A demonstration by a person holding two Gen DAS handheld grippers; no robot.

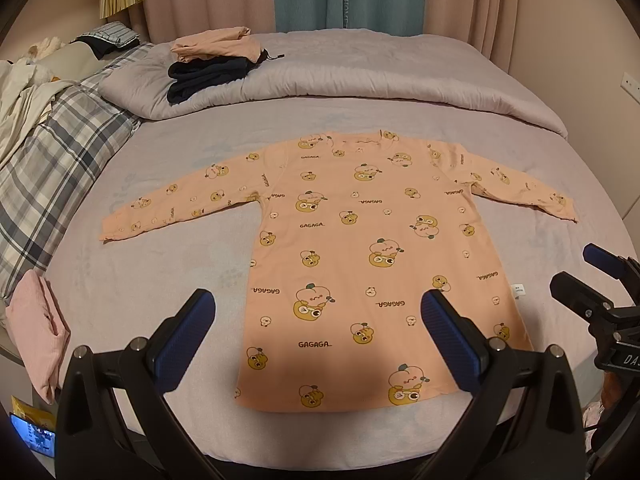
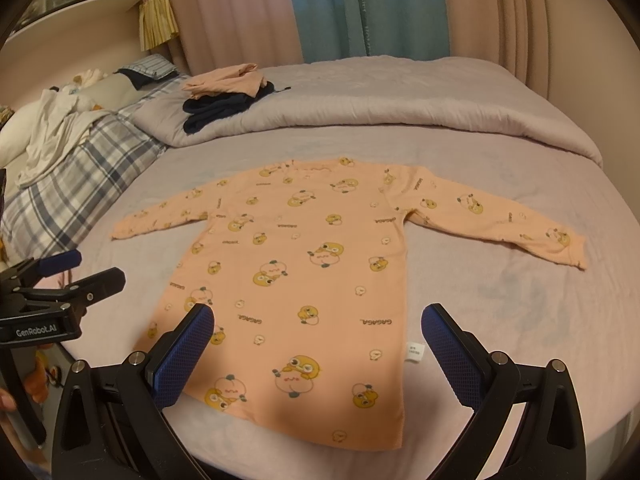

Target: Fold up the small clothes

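A peach long-sleeved top [image 1: 360, 248] lies spread flat on the bed [image 1: 168, 272], sleeves out, nothing folded yet. The left gripper [image 1: 318, 316] and right gripper [image 2: 318, 328] hover above its hem, jaws wide open and empty; next probably comes pinching a sleeve and folding it inward. Folded clothes [image 1: 212, 66] sit well apart on the duvet [image 1: 360, 80], out of the way.

The left gripper [image 1: 318, 320] is held with its two blue-padded fingers [image 1: 182, 340] spread wide, nothing between them. The right gripper [image 2: 318, 332] is the same, its fingers [image 2: 454, 354] wide apart and empty. Both are level and side by side, pointing forward.
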